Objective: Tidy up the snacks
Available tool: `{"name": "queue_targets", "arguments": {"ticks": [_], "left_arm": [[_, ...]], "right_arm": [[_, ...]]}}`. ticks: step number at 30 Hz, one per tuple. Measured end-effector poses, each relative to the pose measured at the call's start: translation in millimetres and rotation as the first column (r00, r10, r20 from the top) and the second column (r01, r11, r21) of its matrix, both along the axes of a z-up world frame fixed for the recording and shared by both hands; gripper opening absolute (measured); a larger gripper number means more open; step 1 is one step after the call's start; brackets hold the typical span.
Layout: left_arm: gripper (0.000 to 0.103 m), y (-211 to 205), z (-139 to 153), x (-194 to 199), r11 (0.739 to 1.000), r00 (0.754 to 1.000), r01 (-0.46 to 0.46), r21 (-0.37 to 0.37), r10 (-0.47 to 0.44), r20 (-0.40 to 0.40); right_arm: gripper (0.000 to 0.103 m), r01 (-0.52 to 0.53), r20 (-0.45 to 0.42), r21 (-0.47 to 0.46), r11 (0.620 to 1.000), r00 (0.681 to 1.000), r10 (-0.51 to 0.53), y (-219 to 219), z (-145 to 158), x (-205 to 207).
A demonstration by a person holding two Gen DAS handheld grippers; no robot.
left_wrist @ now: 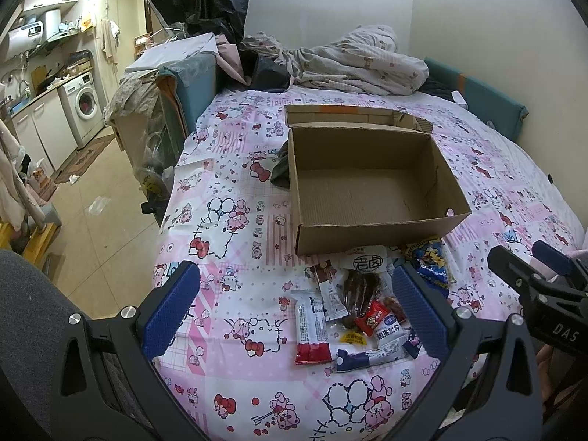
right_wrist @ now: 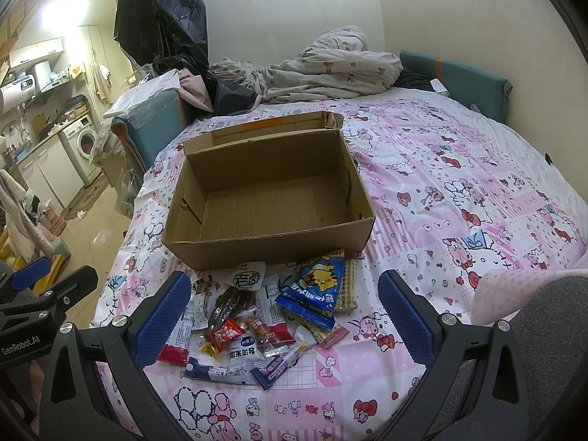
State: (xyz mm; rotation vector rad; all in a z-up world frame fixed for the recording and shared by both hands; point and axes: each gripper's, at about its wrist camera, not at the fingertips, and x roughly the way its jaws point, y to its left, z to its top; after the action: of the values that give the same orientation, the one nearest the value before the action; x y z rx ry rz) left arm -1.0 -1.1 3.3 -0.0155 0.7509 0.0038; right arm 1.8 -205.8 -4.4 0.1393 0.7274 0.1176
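Both units hover above the bed [right_wrist: 459, 169], nothing in either. My left gripper [left_wrist: 294, 308] is spread wide, pads on either side of the near part of the snack pile [left_wrist: 352, 312]. My right gripper [right_wrist: 283, 316] is likewise released, straddling the same pile from its own side.

Location: the snacks lie loose on the patterned sheet, just in front of the near wall of the cardboard box [right_wrist: 268, 198]. The box is open-topped with its lid flap folded back, and bare inside. No snack is in it yet, so I judge sorting has not begun.

Handling estimate, from appearance only:
- All items are small sealed film packets: light, soft, crinkly and probably slick. The pads should close gently; crushing is a risk for anything brittle inside.
- The blue pouch with the tiger print [right_wrist: 316, 290] is the largest and puffiest. Best taken across a flat sealed edge, not the air-filled middle.
- The red-ended stick packet [left_wrist: 310, 330] is long and narrow. Pinch across its short width near the middle so it does not droop.
- The small red candy [right_wrist: 224, 334] sits on top of others and is easy to nudge away. Approach from straight above.
- The clear packet of dark dried meat [left_wrist: 358, 294] looks denser and should hold more firmly.

The mattress gives under pressure, so pressing down may bury flat packets. Overlapping wrappers may come up together.
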Motion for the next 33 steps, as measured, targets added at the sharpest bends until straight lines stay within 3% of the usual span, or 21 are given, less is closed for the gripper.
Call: {"name": "queue_targets", "arguments": {"ticks": [27, 33], "left_arm": [[0.103, 0.8, -0.2, -0.3, 1.0, 1.0, 0.001, -0.003, -0.001, -0.002], [0.103, 3.3, -5.4, 6.7, 1.0, 0.998, -0.005, -0.021, 0.003, -0.07]], "right_arm": [[0.103, 0.001, -0.003, 0.005, 1.0, 1.0, -0.001, 0.6, -0.3, -0.1], [0.103, 0.001, -0.046, 0.06, 0.998, 0.999, 0.002, -8.2, 1.4, 8.3]]}}
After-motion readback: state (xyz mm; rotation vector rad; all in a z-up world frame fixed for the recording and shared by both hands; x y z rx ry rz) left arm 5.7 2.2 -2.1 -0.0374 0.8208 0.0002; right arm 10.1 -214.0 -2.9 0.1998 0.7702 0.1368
